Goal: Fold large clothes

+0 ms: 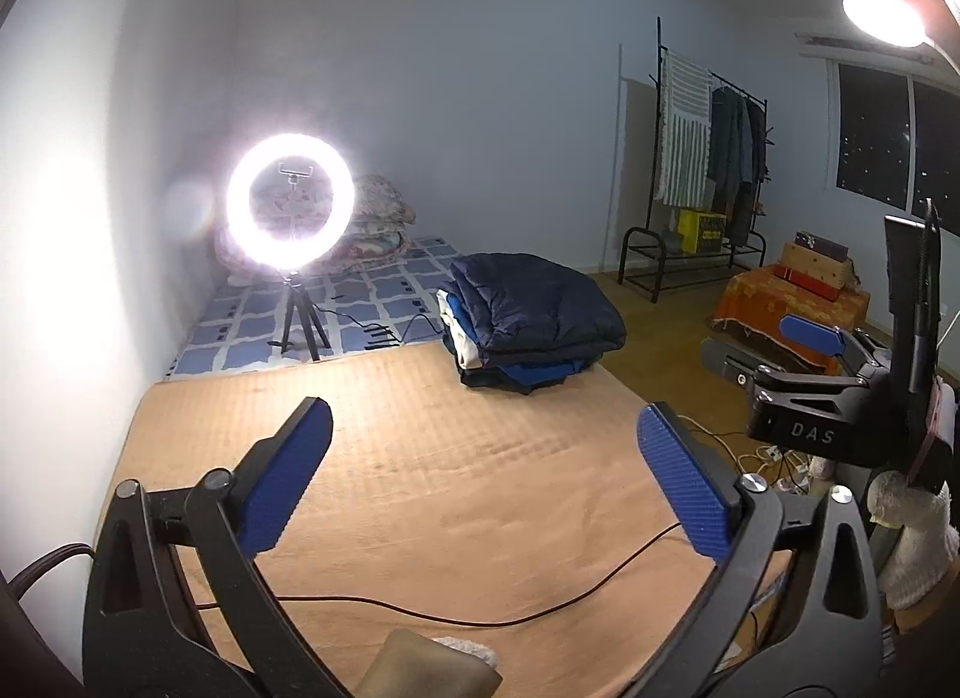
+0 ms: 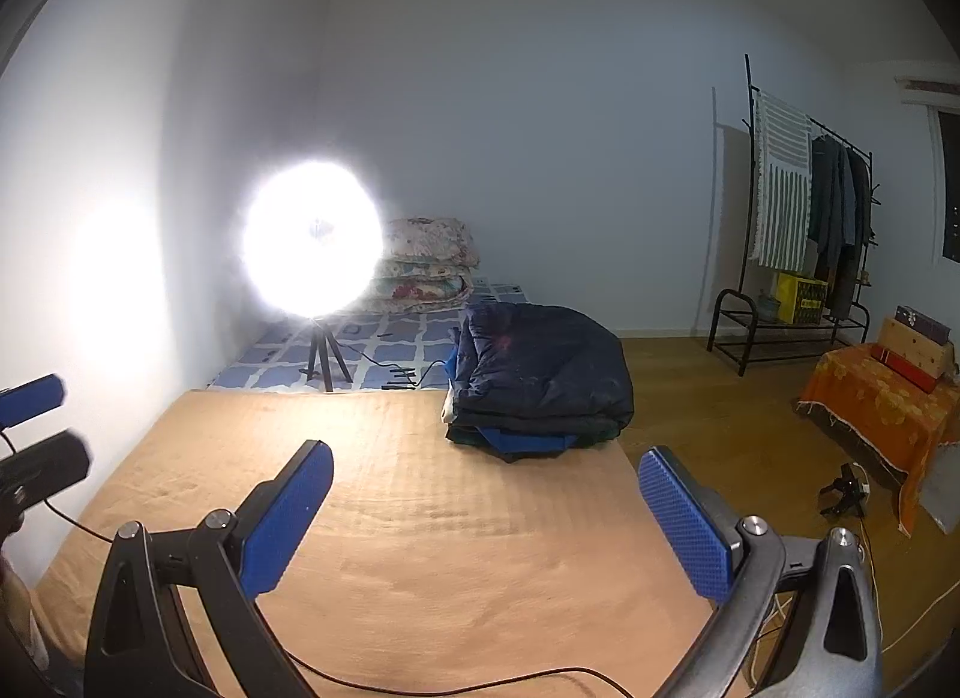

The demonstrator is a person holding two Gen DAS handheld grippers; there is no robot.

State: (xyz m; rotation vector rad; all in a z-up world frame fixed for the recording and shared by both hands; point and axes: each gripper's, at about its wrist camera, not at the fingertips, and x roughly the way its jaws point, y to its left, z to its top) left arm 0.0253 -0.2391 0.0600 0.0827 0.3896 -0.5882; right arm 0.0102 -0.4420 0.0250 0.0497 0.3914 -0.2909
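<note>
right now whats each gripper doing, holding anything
left gripper: open, jaws wide apart, nothing between them.
right gripper: open, jaws wide apart, nothing between them.

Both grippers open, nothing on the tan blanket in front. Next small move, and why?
Probably bring both toward the next unfolded garment, which neither view shows. The left gripper and right gripper stand open with nothing between their fingers, the tan blanket ahead is bare, and the stack of folded clothes at its far edge looks finished.
</note>
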